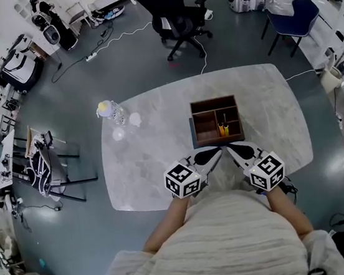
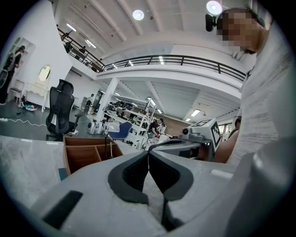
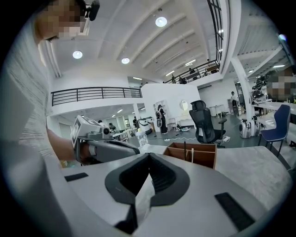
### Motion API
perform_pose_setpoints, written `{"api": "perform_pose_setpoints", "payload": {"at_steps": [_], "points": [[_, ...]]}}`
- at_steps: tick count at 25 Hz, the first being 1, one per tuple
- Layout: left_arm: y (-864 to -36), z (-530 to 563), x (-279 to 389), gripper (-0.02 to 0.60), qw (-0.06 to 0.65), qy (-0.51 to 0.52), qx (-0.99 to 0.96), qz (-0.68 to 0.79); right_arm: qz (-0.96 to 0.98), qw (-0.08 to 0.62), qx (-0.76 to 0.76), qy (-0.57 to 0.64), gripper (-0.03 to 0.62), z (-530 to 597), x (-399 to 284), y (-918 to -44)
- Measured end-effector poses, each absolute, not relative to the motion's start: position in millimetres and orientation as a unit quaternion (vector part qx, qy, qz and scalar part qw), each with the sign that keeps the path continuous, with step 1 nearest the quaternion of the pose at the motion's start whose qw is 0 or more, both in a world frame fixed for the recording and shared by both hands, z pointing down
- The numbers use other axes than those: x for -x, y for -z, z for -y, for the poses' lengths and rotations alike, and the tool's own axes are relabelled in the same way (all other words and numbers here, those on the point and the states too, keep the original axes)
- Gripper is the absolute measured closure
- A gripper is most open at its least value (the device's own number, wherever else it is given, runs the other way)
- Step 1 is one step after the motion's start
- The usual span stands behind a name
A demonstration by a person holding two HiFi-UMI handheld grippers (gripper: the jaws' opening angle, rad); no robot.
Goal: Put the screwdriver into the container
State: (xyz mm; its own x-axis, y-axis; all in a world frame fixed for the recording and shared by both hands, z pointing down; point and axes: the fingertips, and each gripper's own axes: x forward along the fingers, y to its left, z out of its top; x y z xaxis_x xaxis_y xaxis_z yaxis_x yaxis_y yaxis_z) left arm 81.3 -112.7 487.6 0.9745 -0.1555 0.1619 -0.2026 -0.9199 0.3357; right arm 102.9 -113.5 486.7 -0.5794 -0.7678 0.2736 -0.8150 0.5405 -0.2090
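A brown wooden container (image 1: 215,120) with several compartments stands on the marble table (image 1: 156,161), just beyond both grippers. A screwdriver with a yellow-orange handle (image 1: 222,129) stands upright in a front compartment. My left gripper (image 1: 216,151) and right gripper (image 1: 227,150) rest side by side at the table's near edge, tips close together and pointing at the container. Both are shut with nothing between the jaws. The left gripper view shows its shut jaws (image 2: 149,153), the container (image 2: 88,155) and a thin shaft (image 2: 106,144). The right gripper view shows shut jaws (image 3: 148,156) and the container (image 3: 196,153).
A clear water bottle with a yellow cap (image 1: 111,111) lies at the table's far left corner. Beyond the table stand a black office chair (image 1: 176,12) and a blue chair (image 1: 294,18). Cables run over the grey floor.
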Motion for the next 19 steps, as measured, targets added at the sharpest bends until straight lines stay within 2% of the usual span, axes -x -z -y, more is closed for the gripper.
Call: {"api": "perform_pose_setpoints", "payload": {"at_steps": [19], "points": [[-487.4,108.0,-82.6,0.568,0.176,-0.066,-0.979,0.083,0.876,0.075,-0.451,-0.15,0.583,108.1,-97.3,-483.4]]}}
